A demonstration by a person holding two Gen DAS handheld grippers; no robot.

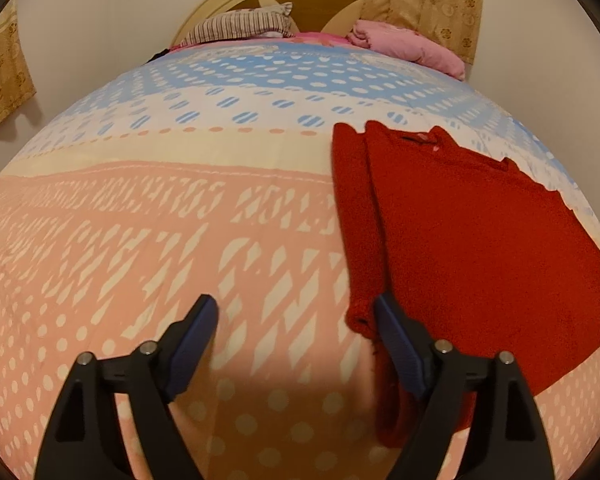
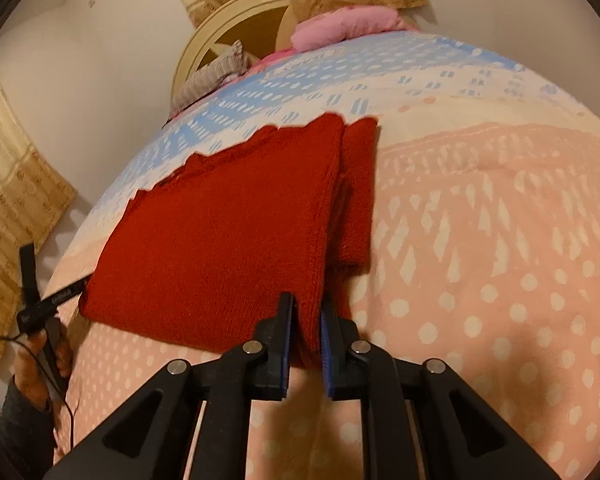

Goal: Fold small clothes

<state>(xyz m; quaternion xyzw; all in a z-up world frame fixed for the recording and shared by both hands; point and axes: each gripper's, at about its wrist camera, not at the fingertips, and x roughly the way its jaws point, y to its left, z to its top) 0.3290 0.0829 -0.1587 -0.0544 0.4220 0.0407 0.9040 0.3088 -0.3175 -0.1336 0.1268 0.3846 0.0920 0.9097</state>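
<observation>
Bedspread (image 1: 140, 240) wide and bare | left gripper (image 1: 296, 312) fingers apart beside sweater (image 2: 220, 232) | right gripper (image 2: 306, 312) pinching its near edge

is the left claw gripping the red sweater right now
No, the left claw stands wide open over the bedspread, with one finger just at the edge of the red sweater and nothing pinched between them.

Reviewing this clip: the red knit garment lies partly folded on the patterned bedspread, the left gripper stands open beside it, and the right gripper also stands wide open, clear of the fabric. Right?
Not quite. The right gripper is not wide open and clear: the right wrist view shows its jaws narrowed on the near edge of the red knit garment. The rest holds: the garment lies partly folded on the bedspread, with the left gripper open beside it.
</observation>
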